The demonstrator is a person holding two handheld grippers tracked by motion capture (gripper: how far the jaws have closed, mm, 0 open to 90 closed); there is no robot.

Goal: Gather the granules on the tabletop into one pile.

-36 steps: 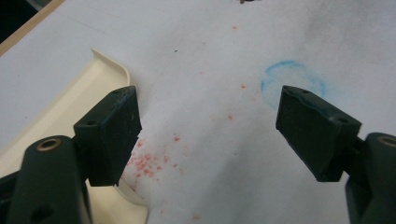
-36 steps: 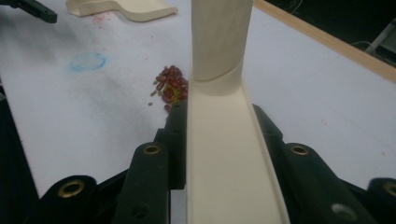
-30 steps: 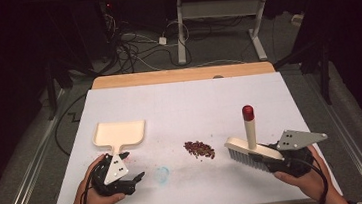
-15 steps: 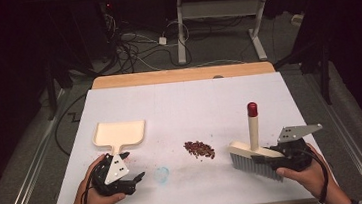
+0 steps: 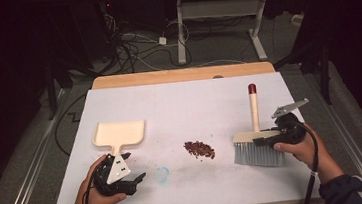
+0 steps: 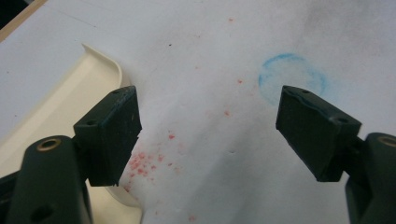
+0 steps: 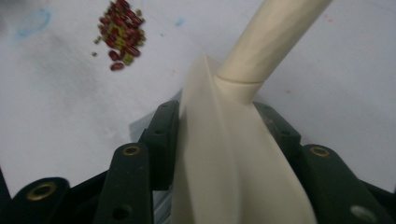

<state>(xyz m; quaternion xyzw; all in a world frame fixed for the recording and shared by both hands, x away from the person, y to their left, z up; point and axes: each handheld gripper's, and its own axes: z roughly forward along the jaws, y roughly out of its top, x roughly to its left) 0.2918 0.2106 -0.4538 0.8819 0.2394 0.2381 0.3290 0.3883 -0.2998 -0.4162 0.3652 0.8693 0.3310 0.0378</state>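
Observation:
A cream dustpan (image 5: 120,134) lies flat at the left of the white table, its short handle toward me. My left gripper (image 5: 135,176) rests just in front of that handle, open and empty; in the left gripper view the dustpan (image 6: 60,107) lies beside the left jaw. A small heap of red and yellow beans (image 5: 199,149) sits mid-table. My right gripper (image 5: 269,138) is shut on the cream head of a hand brush (image 5: 254,142), held upright with grey bristles down and its red-tipped handle pointing up. In the right gripper view, the brush (image 7: 233,140) sits between the jaws and the beans (image 7: 119,37) lie beyond.
A faint blue ring mark (image 5: 162,174) is on the table surface near my left gripper, with scattered red specks (image 6: 144,161) around. The table's wooden far edge (image 5: 181,75) borders a dark floor with cables and a desk frame (image 5: 215,13).
The right gripper has lifted the brush and tipped it upright, shifting it slightly right. The left gripper has stayed put.

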